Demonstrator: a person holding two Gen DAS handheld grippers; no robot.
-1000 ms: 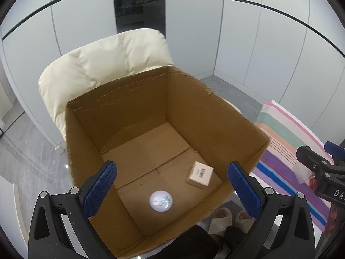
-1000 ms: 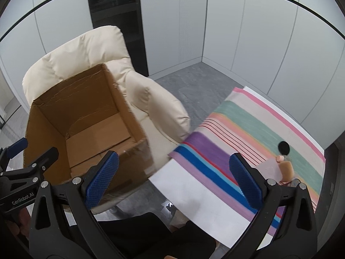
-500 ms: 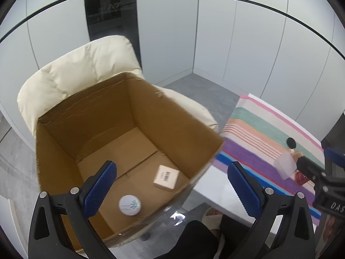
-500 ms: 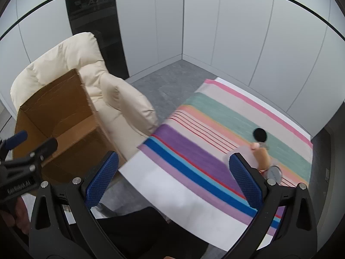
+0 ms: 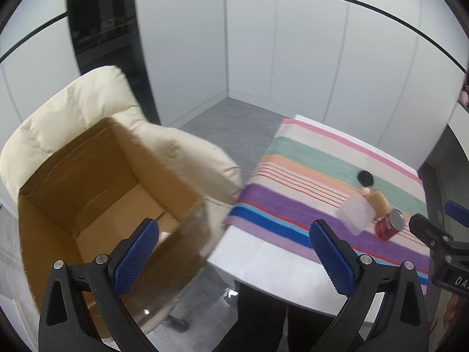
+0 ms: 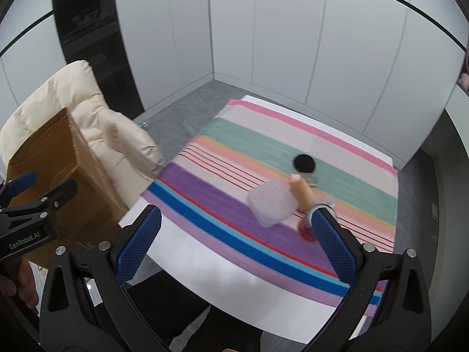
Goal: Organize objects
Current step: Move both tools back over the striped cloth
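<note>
A brown cardboard box point(image 5: 96, 193) sits on a cream armchair point(image 5: 73, 108) at the left. On the striped cloth point(image 6: 263, 182) of the table lie a clear plastic tub point(image 6: 271, 202), a tan bottle point(image 6: 302, 192), a red can point(image 5: 390, 225) and a small black round object point(image 6: 303, 162). My left gripper point(image 5: 233, 253) is open, held above the gap between box and table. My right gripper point(image 6: 233, 245) is open above the table's near edge, short of the tub. The box's contents are hidden from here.
White wall panels and a dark doorway point(image 5: 108, 38) stand behind. Grey floor point(image 5: 222, 120) lies between armchair and table. The table's white front part point(image 6: 222, 267) is bare. A person's dark-clothed legs point(image 5: 261, 316) show below both grippers.
Both grippers have swung right, away from the box and toward the striped table. The box has slid to the left edge of both views and the tub, bottle and can have come closer.
</note>
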